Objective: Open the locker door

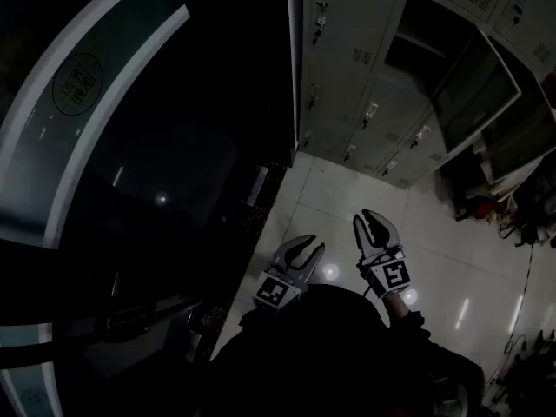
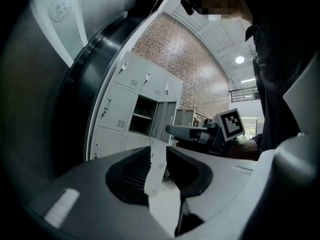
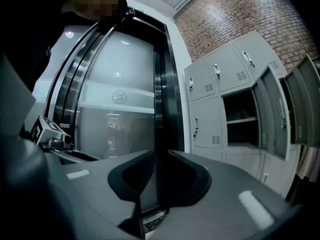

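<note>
lockers (image 1: 365, 76): grey bank by the wall, well apart from both grippers; one door (image 1: 473, 89) stands open | left gripper (image 2: 157, 154): jaws spread, empty | right gripper (image 3: 159, 156): jaws narrowly apart, empty | handling: thin sheet-metal door, likely light and stiff, hinged; pinch the small latch handle (image 1: 321, 16) | unclear: which door is meant, latch type; dim light

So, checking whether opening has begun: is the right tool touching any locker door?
Apart. The head view shows the right tool held over the tiled floor, with bare floor between it and the lockers.
</note>
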`<state>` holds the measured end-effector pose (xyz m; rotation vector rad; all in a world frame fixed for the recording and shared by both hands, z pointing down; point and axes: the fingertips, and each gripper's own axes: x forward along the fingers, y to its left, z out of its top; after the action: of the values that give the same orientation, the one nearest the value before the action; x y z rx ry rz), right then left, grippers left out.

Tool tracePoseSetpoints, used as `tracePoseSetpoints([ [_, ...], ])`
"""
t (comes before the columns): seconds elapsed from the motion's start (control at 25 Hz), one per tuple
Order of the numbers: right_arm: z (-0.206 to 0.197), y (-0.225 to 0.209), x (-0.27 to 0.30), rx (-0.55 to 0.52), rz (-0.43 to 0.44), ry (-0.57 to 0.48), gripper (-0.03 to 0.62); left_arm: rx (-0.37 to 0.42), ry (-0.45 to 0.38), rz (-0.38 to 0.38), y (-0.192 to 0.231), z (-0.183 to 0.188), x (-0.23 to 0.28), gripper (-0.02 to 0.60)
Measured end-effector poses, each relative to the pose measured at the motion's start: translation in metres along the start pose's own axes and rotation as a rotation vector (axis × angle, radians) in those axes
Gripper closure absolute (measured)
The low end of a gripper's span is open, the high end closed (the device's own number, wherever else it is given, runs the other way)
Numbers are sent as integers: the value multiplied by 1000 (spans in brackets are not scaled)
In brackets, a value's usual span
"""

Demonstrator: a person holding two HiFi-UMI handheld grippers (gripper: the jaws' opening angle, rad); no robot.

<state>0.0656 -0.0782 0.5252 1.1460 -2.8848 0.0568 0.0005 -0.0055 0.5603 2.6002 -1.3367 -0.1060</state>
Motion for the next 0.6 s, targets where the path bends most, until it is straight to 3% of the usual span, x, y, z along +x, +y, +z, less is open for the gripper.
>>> tracePoseSetpoints([
  [0.2,22,9,93,-23,-29,-14,531,-12,-14,-18,69,29,-28,471],
  [0.4,37,-1,167,-55,-21,-7,531,-43,-17,-14,117,29,-37,453],
  [0.6,41,-49,241,-100,-21,13,530,-60,-18,-2,154,31,-28,453],
])
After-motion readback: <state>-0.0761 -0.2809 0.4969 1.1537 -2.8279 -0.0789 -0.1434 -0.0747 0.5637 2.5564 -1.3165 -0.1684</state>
